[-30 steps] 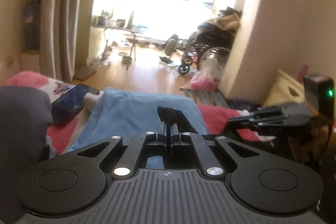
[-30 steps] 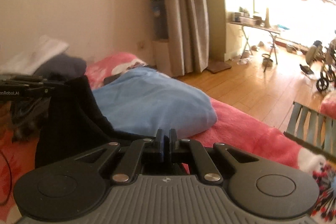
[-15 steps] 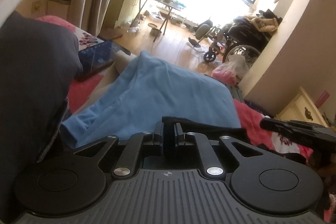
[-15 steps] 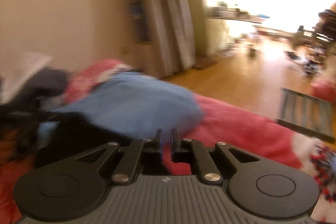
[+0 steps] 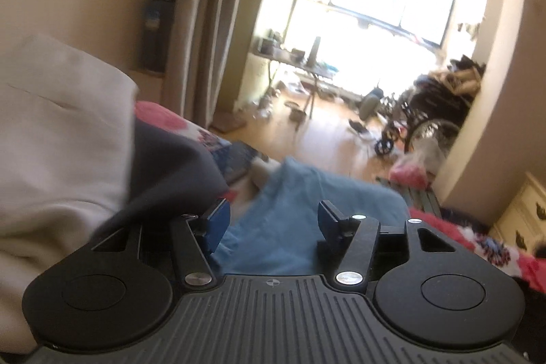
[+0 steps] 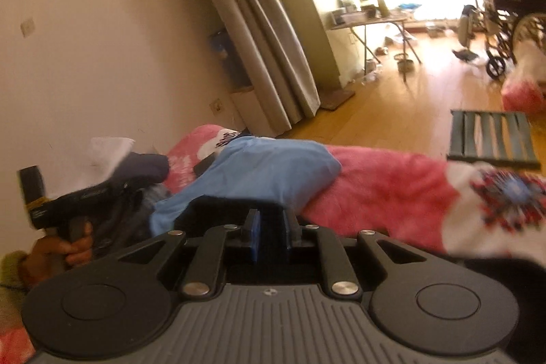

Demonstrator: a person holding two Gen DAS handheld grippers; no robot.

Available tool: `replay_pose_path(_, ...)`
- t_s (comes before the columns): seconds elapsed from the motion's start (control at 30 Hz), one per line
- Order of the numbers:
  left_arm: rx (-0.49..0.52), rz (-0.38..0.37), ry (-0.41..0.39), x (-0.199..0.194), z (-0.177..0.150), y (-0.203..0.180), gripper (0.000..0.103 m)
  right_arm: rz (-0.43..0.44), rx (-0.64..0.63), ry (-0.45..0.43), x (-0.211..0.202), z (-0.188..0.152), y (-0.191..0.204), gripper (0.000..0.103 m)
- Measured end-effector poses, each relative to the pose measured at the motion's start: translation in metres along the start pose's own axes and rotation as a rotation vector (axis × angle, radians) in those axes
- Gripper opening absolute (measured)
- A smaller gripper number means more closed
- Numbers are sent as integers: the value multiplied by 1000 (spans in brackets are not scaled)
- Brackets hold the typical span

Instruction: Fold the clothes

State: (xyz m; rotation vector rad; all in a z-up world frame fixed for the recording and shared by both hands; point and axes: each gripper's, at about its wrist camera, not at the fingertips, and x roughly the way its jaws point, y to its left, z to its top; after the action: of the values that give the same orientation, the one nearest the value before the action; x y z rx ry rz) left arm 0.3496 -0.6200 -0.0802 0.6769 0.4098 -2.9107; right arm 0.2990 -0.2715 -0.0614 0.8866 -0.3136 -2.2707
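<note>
A: How does the left claw [image 5: 271, 222] stand?

B: Spread wide; its jaws have just been opening, and nothing sits between them. Only the blue garment [image 5: 307, 220] shows through the gap, lying on the bed just ahead of and below it.

A: And to its left?

B: A dark grey garment [image 5: 170, 173] bulges right beside the left finger, with a pale cloth [image 5: 58, 139] heaped further left.

A: The right claw [image 6: 271, 236]?

B: Slightly parted; its jaws have just been opening too. A black cloth [image 6: 225, 210] lies just ahead of the fingertips, over the near edge of the blue garment. Whether the pads touch it, I cannot tell.

A: Where is the pink blanket [image 6: 392, 193]?

B: It covers the bed ahead and to the right of the right claw. A hand [image 6: 58, 251] grips the other tool's handle, off to its left, near the grey garment.
</note>
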Motion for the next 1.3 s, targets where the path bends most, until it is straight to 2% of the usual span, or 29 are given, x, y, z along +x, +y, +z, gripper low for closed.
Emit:
replay_pose_path(0.07, 28, 16, -30, -17, 3, -4, 58, 23, 22, 6, -25, -15, 7, 16)
replay_pose_path(0.13, 69, 26, -55, -36, 5, -10, 64, 61, 66, 22, -45, -34, 14, 16)
replay_pose_path(0.17, 83, 11, -54, -46, 5, -12, 65, 83, 86, 41, -50, -45, 20, 16)
replay_pose_path(0.23, 110, -60, 3, -66, 3, -15, 68, 131, 114, 92, -57, -69, 33, 16)
replay_pose_path(0.3, 132, -156, 144, -79, -10, -16, 68, 186, 108, 167, -58, -100, 53, 16)
replay_pose_path(0.4, 98, -263, 407, -80, -49, -18, 68, 267, 43, 314, -45, -153, 93, 16)
replay_pose_path(0.5, 38, -319, 653, -73, -101, -22, 65, 282, -179, 470, -24, -212, 147, 16)
replay_pose_path(0.57, 5, -349, 803, -69, -133, -24, 60, 273, -373, 493, -19, -243, 179, 16)
replay_pose_path(0.6, 3, -351, 847, -68, -144, -26, 58, 246, -497, 500, -17, -259, 196, 16)
replay_pose_path(0.63, 2, -350, 884, -67, -154, -28, 57, 231, -578, 497, -15, -270, 206, 18)
replay_pose_path(0.7, 9, -351, 894, -69, -162, -29, 57, 206, -724, 485, -14, -292, 223, 29)
replay_pose_path(0.73, 5, -355, 890, -69, -163, -29, 57, 195, -760, 482, -11, -298, 226, 31)
replay_pose_path(0.77, 0, -363, 888, -67, -162, -30, 57, 184, -789, 481, -8, -304, 227, 32)
replay_pose_path(0.8, -4, -371, 884, -67, -161, -30, 57, 172, -818, 479, -5, -310, 229, 27)
replay_pose_path(0.83, -3, -379, 878, -68, -159, -30, 57, 165, -792, 476, -5, -307, 224, 20)
replay_pose_path(0.87, 4, -388, 870, -71, -158, -32, 57, 142, -688, 482, -5, -296, 215, 3)
replay_pose_path(0.9, 10, -400, 865, -72, -159, -34, 57, 132, -539, 484, -5, -281, 199, 4)
replay_pose_path(1.0, 5, -447, 884, -75, -162, -32, 59, 137, 88, 445, -15, -245, 117, 4)
replay_pose_path(1.07, -16, -487, 935, -79, -171, -26, 60, 164, 480, 386, -24, -247, 61, 4)
replay_pose_path(1.13, -12, -527, 985, -79, -180, -29, 60, 207, 770, 344, -27, -265, 27, 4)
replay_pose_path(1.2, 11, -572, 1021, -83, -189, -33, 61, 244, 1004, 310, -28, -286, 4, 4)
replay_pose_path(1.3, 43, -626, 1068, -88, -200, -40, 61, 239, 1018, 325, -29, -297, 4, 5)
